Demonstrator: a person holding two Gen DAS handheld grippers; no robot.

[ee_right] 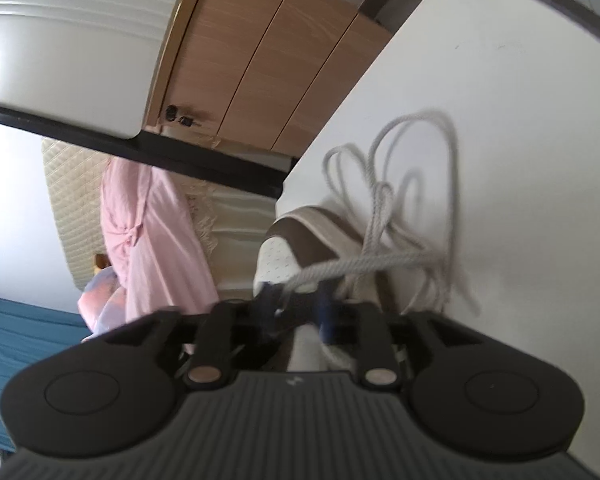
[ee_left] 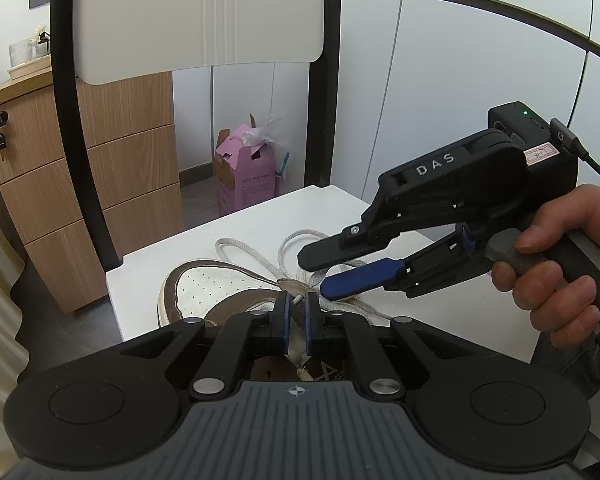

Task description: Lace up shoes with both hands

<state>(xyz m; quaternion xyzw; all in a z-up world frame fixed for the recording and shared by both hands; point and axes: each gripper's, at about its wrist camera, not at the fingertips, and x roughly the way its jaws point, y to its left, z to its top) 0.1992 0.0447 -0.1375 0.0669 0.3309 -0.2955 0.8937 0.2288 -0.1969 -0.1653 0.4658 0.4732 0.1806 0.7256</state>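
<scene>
White-and-brown perforated leather sneaker (ee_left: 204, 292) lying on white tabletop (ee_left: 236, 232), toe close to the table's left edge. Grey-white braided cord lace (ee_left: 260, 248) spilled in loose loops past the toe, partly threaded at the eyelets.

Left gripper (ee_left: 297, 312) nearly closed, blue pads pinching what looks like the lace tip over the tongue. Right gripper (ee_left: 324, 276) coming in from the right, jaws parted, not pressing on anything; lace strand running between them in the right wrist view (ee_right: 296, 304), loose. Hand (ee_left: 560, 272) wrapped on its grip.

Risks, judged: tip slipping out of the left pinch if pulled sideways; right jaws closing on the wrong strand, several loops crossing right there; tangled loops snagging and knotting under tension; shoe dragged toward the near-left table edge, unanchored. Right wrist view blurred, exact strand hard to tell.

Room: bare tabletop to the right and beyond the loops, good for pulling slack. Little margin left of the toe. Black chair frame post (ee_left: 72, 120) and wooden drawer cabinet (ee_left: 60, 184) off the table, clear of the grippers.
</scene>
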